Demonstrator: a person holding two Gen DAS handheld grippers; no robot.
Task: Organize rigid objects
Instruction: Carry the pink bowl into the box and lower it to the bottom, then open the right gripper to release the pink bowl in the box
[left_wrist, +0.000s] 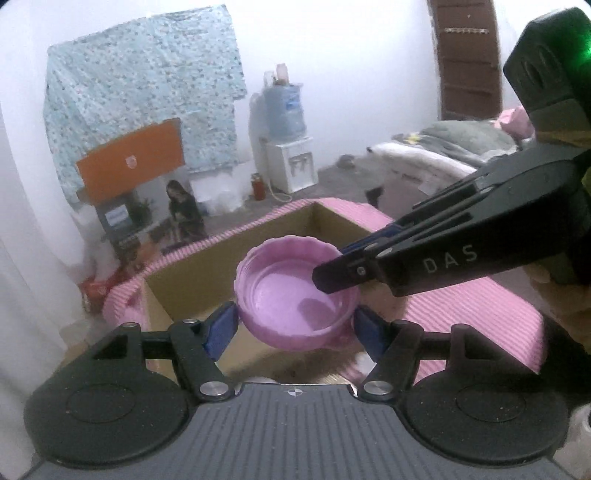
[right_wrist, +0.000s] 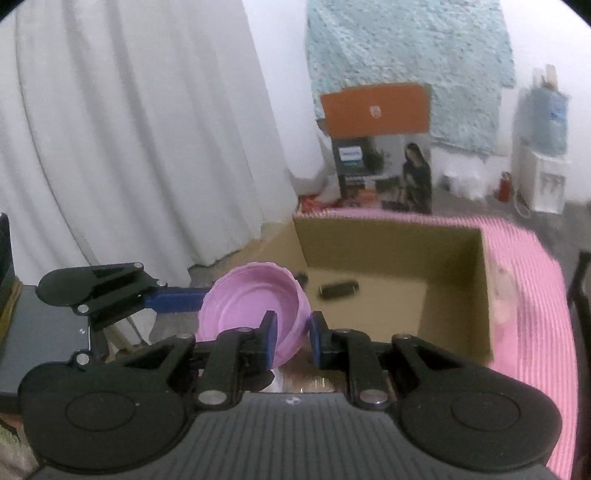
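Observation:
A pink scalloped plastic bowl (left_wrist: 295, 295) hangs in the air in front of an open cardboard box (left_wrist: 184, 284). My left gripper (left_wrist: 295, 326) has a blue pad pressed on each side of the bowl's body. My right gripper (left_wrist: 332, 275) reaches in from the right and pinches the bowl's rim. In the right wrist view the bowl (right_wrist: 243, 306) tilts towards me, and the right gripper (right_wrist: 291, 332) is shut on its wall. One blue finger (right_wrist: 173, 298) of the left gripper touches the bowl's left side there; the other is hidden behind it. The box (right_wrist: 388, 240) lies just beyond.
A dark oblong object (right_wrist: 338, 289) and a smaller dark piece (right_wrist: 302, 277) lie on the box floor. Pink striped cloth (right_wrist: 524, 266) drapes around the box. A white curtain (right_wrist: 147, 147) hangs on the left. A water dispenser (left_wrist: 290, 166) and a bed (left_wrist: 443, 151) stand farther back.

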